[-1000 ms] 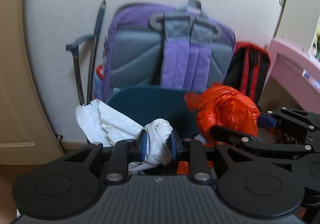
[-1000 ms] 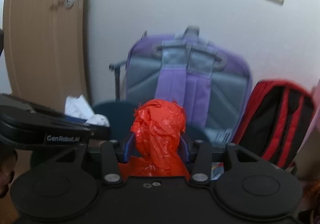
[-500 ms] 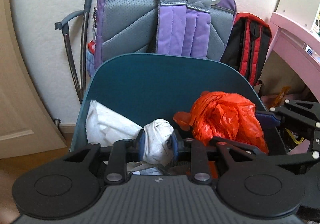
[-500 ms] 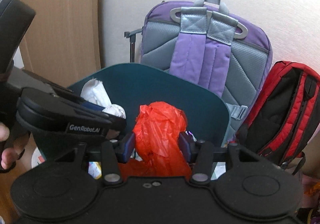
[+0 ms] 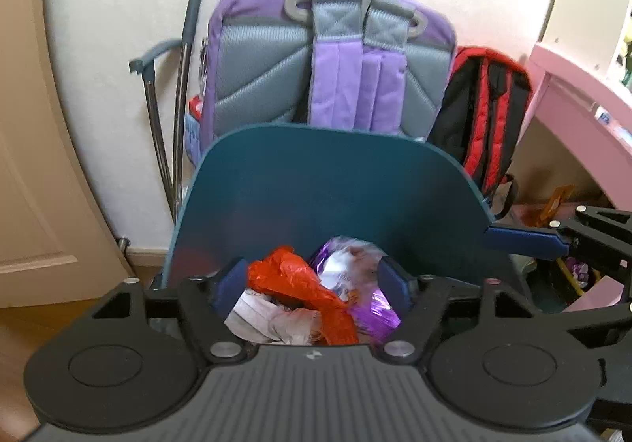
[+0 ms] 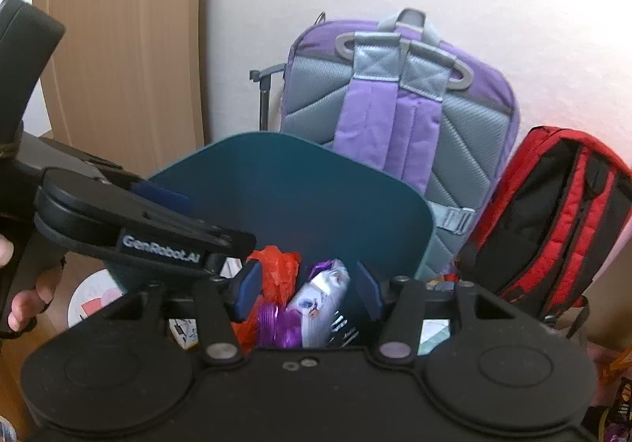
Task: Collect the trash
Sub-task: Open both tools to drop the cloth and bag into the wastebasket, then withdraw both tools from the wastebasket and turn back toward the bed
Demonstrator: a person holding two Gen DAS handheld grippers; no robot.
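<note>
Both grippers hung over the mouth of the teal bin (image 5: 335,181), pointing down into it. The left gripper (image 5: 312,286) had its jaws spread wide, having just been opening, and nothing was pinched between its blue pads (image 5: 231,280): the crumpled white tissue (image 5: 260,317) lay loose below them among the other rubbish. The right gripper (image 6: 306,286) likewise stood open, its jaws having just been widening, and its pads were clear of the orange plastic bag (image 6: 276,264), which sat down in the bin just beneath and slightly toward its left finger.

Inside the bin, below and ahead of both sets of fingers, the trash was heaped together: the orange bag (image 5: 296,280) beside a shiny purple wrapper (image 5: 375,303) and a pale packet (image 6: 320,292) (its printing was too blurred to read). From the left wrist view the right gripper's blue fingertip (image 5: 521,240) reached in from the right, over the bin's rim.

Beyond the bin, straight ahead of the grippers, 2 backpacks leaned against the wall: a purple and grey backpack (image 5: 335,59) and, further right, a red and black backpack (image 6: 553,213). A wooden door (image 6: 118,39) stood off to the left, and part of a hand (image 6: 23,296) gripped the left tool's handle.
</note>
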